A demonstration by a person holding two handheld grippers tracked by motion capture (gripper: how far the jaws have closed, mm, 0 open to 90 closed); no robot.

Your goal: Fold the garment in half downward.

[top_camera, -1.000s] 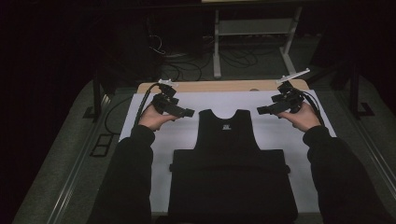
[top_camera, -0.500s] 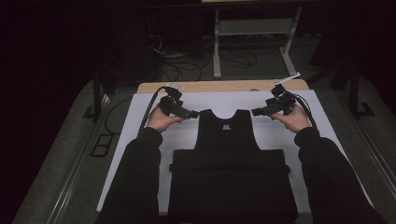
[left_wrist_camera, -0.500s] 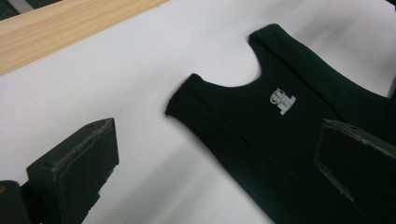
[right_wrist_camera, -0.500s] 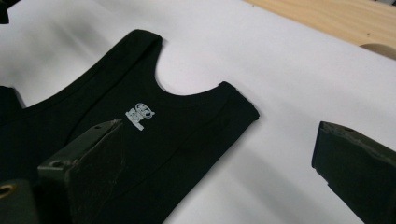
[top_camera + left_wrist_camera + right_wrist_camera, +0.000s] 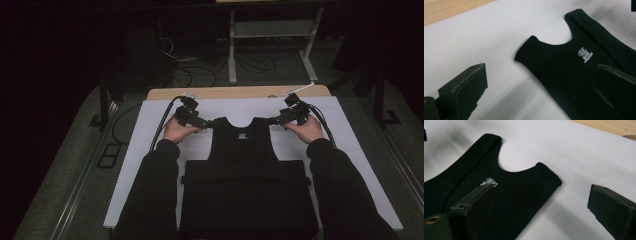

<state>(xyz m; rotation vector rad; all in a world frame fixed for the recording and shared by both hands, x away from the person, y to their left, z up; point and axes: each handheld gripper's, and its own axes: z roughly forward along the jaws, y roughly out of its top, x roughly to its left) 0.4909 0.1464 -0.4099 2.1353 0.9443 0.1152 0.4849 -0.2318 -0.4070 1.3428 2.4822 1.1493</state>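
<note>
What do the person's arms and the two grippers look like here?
Both forearms are in black long sleeves, hands bare. The left gripper and right gripper are black handheld units, each with a black cable looping back over the table. Up close, each has two blocky black jaws with flat, scuffed pads and a small screw hole near the tip.

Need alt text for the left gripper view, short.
A black tank top with a small white neck logo lies flat on a white sheet. The left gripper hangs above with open jaws either side of one shoulder strap, not touching it.
</note>
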